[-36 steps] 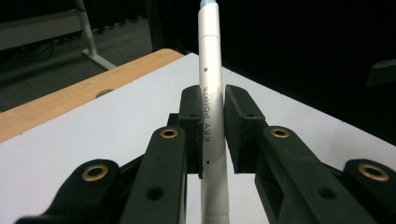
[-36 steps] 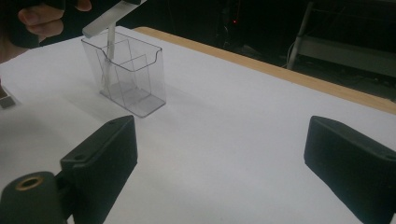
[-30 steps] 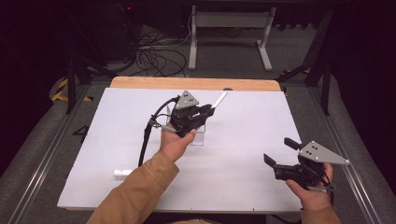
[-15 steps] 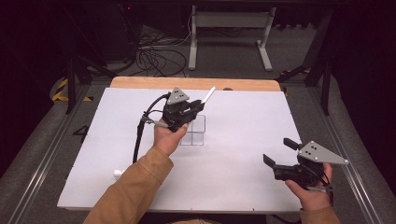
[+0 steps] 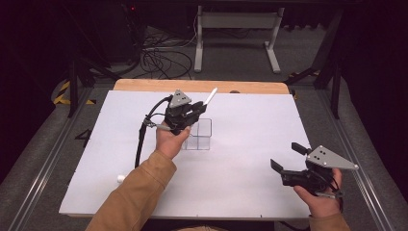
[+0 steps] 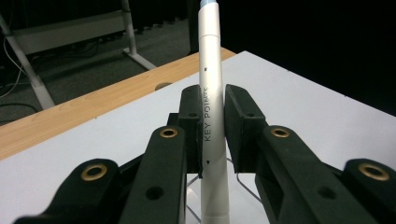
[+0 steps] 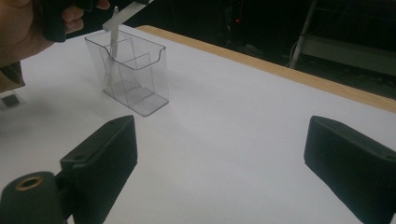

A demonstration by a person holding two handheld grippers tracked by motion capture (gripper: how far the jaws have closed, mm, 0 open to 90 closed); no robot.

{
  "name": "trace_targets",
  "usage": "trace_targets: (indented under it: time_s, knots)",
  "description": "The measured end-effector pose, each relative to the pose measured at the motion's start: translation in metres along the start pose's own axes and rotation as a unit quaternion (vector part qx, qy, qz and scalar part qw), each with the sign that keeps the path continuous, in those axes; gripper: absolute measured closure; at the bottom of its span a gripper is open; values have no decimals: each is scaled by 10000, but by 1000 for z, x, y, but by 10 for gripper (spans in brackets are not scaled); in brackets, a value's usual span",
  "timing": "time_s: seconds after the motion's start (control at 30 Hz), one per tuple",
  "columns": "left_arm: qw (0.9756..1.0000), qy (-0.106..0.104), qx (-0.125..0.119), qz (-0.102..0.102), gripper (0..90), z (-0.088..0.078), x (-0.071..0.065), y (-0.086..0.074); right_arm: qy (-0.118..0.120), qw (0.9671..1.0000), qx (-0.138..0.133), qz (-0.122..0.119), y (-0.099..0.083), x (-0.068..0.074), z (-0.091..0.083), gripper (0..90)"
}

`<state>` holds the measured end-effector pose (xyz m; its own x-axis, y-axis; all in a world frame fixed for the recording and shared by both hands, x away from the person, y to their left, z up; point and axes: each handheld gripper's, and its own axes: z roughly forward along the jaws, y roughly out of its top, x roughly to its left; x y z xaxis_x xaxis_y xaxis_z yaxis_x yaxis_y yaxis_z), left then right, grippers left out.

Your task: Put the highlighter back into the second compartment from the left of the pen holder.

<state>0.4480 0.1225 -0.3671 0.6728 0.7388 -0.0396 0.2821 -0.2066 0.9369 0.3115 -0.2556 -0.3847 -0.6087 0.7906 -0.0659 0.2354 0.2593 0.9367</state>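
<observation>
Clamping a white pen (image 6: 211, 116) marked "KEY POINT", seemingly, the left gripper (image 5: 188, 111) contrasts the right gripper's (image 5: 288, 172) spread jaws.

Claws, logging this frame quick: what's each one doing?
Left claw: shut on the white pen.
Right claw: open, holding nothing.

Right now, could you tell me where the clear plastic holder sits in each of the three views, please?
High view: clear plastic holder mid-table, just right of the left gripper.
Left gripper view: its rim peeks below the jaws.
Right gripper view: upper left.
Shared landmark: the white pen.
</observation>
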Motion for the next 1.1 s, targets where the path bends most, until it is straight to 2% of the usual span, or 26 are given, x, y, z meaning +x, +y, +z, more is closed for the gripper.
trace_targets:
  time_s: [0.27, 0.43, 0.53, 0.57, 0.7, 1.1]
  knots:
    - [9999, 72, 82, 103, 777, 1, 1, -6, 44, 10000, -6, 7, 0, 1, 0, 104]
    - [9996, 209, 113, 173, 776, 3, -1, -11, 62, 10000, -5, -12, 1, 2, 0, 104]
    - [9996, 170, 194, 63, 776, 4, -2, -13, 72, 10000, -4, 13, 1, 3, 1, 104]
    - [9994, 145, 310, -11, 776, 5, -1, -14, 73, 10000, -2, 5, 1, 3, 1, 104]
    - [9994, 167, 304, 32, 776, 5, 0, -17, 80, 10000, 8, -5, 1, 3, 1, 104]
    - [9994, 122, 318, -48, 776, 11, 4, -21, 97, 9999, 23, -36, 0, 3, 2, 104]
